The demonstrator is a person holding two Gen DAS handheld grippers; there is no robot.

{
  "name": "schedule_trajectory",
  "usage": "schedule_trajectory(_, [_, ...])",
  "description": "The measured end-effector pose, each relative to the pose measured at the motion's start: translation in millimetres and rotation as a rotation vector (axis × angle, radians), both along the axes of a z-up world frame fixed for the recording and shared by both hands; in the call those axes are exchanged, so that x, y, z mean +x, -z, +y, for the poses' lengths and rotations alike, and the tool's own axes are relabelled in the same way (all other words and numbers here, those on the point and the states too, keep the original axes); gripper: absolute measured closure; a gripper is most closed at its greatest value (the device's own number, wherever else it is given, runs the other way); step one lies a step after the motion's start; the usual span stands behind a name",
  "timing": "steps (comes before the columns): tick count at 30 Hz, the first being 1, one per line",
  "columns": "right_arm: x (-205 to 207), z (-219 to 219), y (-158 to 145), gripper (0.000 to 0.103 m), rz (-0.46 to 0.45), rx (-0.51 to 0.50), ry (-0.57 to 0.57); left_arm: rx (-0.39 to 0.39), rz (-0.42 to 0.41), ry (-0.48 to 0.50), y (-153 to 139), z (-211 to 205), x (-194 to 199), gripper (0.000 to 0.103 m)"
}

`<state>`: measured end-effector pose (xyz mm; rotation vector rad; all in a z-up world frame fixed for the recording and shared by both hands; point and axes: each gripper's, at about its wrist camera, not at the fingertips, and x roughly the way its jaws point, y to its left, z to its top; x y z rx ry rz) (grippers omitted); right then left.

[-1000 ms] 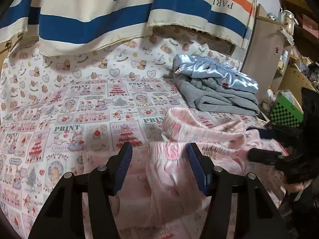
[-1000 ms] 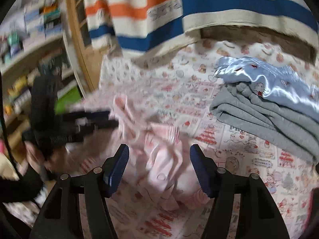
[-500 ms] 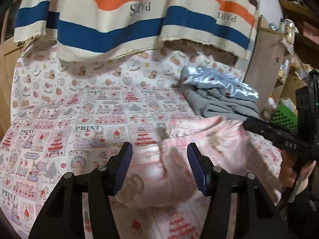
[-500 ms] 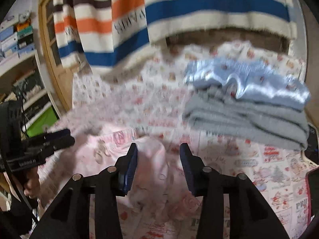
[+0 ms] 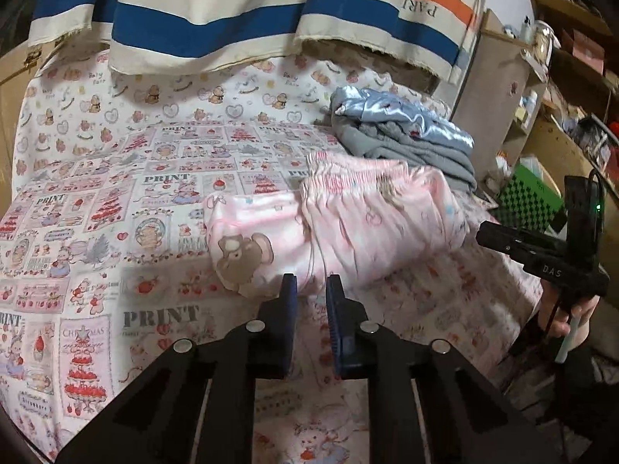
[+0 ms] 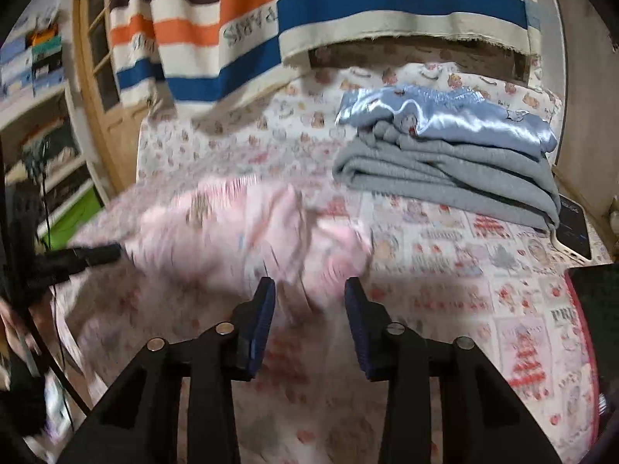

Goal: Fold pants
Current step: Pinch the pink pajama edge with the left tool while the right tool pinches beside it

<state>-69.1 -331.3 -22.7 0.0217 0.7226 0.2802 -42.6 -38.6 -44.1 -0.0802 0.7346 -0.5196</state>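
The pink pants (image 5: 348, 228) lie bunched on the printed bed sheet (image 5: 116, 201), waistband toward the far side, a bear print at the near left. My left gripper (image 5: 311, 290) sits at their near edge with jaws nearly closed and a narrow gap; I see no cloth pinched between them. In the right wrist view the pants (image 6: 240, 232) are blurred. My right gripper (image 6: 309, 290) is open just in front of their near edge and shows from the side in the left wrist view (image 5: 503, 237).
A folded stack of grey (image 5: 410, 147) and shiny blue clothes (image 6: 445, 120) lies at the far right of the bed. A striped Paris cloth (image 5: 247, 11) hangs behind. Shelves (image 5: 561, 89) stand right, a wooden door (image 6: 100, 77) left, and a phone (image 6: 572, 228) lies at the bed's right edge.
My left gripper has narrowed from wide open to nearly closed and drawn back to the pants' near edge. The pants were spread flatter. My right gripper stays open and has opened somewhat wider than half a second ago.
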Motion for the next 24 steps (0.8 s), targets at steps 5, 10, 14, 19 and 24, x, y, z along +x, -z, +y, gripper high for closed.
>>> schedule_trajectory(5, [12.2,8.6,12.9,0.073,0.06,0.036,-0.067,0.01,0.042,0.009,17.2,-12.6,15.5,0.089])
schedule_trajectory(10, [25.8,15.0,21.1,0.074,0.083,0.033,-0.062,0.032,0.036,0.011,17.6,-17.9,20.3,0.09])
schedule_trajectory(14, [25.1,15.4,17.0,0.098,0.069,0.037,-0.046,0.045,-0.003,-0.011,8.7,-14.4,14.7,0.101])
schedule_trajectory(19, [20.7,2.4,3.1,0.1,0.035,0.047,0.03,0.034,-0.084,-0.083,-14.4,7.2,7.5,0.103])
schedule_trajectory(24, [24.4,-7.0,9.9,0.102,0.058,-0.02,0.114,0.061,-0.035,-0.126,-0.8,18.3,20.9,0.103])
